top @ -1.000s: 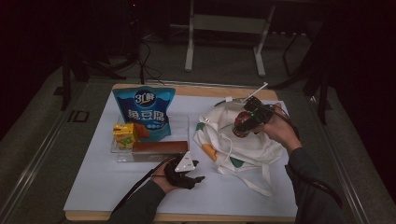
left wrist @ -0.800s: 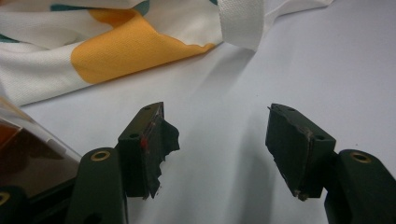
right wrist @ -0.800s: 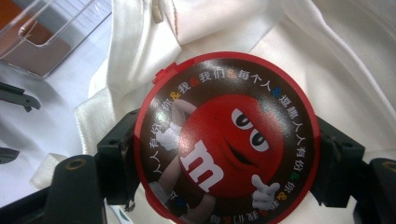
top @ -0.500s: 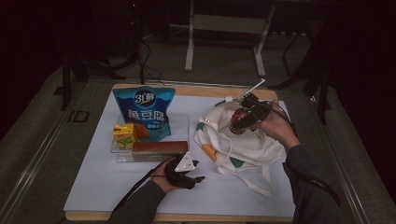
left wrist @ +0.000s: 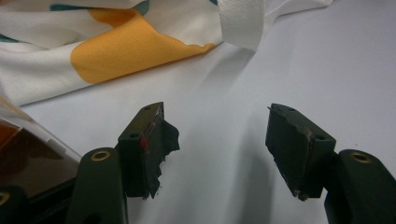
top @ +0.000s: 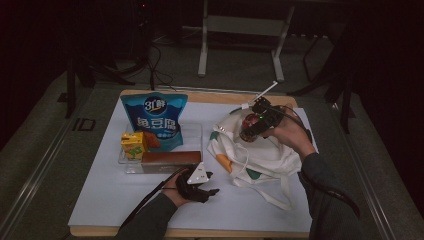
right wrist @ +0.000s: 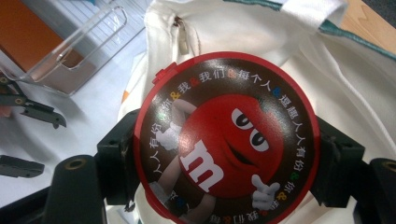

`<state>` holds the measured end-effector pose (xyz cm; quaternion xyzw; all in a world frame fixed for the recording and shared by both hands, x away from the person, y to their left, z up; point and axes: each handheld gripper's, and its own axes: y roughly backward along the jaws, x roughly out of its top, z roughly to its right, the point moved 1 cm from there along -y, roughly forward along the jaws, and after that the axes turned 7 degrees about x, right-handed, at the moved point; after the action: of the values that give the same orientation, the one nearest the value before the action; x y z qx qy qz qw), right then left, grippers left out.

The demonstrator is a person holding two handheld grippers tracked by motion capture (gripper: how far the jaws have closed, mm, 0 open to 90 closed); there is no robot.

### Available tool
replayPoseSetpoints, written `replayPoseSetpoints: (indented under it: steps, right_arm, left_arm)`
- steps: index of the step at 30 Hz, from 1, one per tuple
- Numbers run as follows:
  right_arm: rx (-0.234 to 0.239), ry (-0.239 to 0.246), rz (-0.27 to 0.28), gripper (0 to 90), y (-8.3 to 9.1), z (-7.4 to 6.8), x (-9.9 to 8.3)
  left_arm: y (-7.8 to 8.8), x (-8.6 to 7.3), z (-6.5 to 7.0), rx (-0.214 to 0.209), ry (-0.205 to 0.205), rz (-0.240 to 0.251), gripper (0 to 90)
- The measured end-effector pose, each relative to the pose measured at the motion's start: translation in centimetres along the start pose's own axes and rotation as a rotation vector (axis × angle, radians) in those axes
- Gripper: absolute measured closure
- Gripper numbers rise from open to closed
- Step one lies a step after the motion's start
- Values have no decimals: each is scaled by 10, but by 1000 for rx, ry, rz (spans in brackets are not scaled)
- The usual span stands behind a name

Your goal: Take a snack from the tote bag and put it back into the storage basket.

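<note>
— High view, reading left to right: a blue snack bag printed "3L鲜" and "鱼豆腐" stands at the back of a clear tray, with a yellow drink carton and a brown box in front of it. Its small print I can't read.

— And the tools?

— Just in front of the tray the left gripper rests on the white table cover, jaws standing wide with nothing between them; the left gripper view shows only bare cover there. Further right, the right gripper is clamped on a round red candy tin, held over the cloth tote bag.

— Any writing on the tin?

— Right gripper view shows its lid: the red m&m's character with a white "m", ringed by Chinese characters such as "我们" and "每个人".

— How far along?

— I'd judge partway. The tin is up over the bag, apart from the tray; whether it is headed in or out I cannot tell. The three tray items sit untouched.
</note>
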<state>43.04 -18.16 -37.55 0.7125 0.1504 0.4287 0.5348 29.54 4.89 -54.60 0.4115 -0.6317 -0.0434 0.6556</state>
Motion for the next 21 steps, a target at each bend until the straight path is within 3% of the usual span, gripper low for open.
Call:
replayPoseSetpoints:
  steps: [21]
  right_arm:
    - [21, 35, -5, 255, -5, -19, 22]
  left_arm:
    - [0, 0, 0, 0, -3, -2, 384]
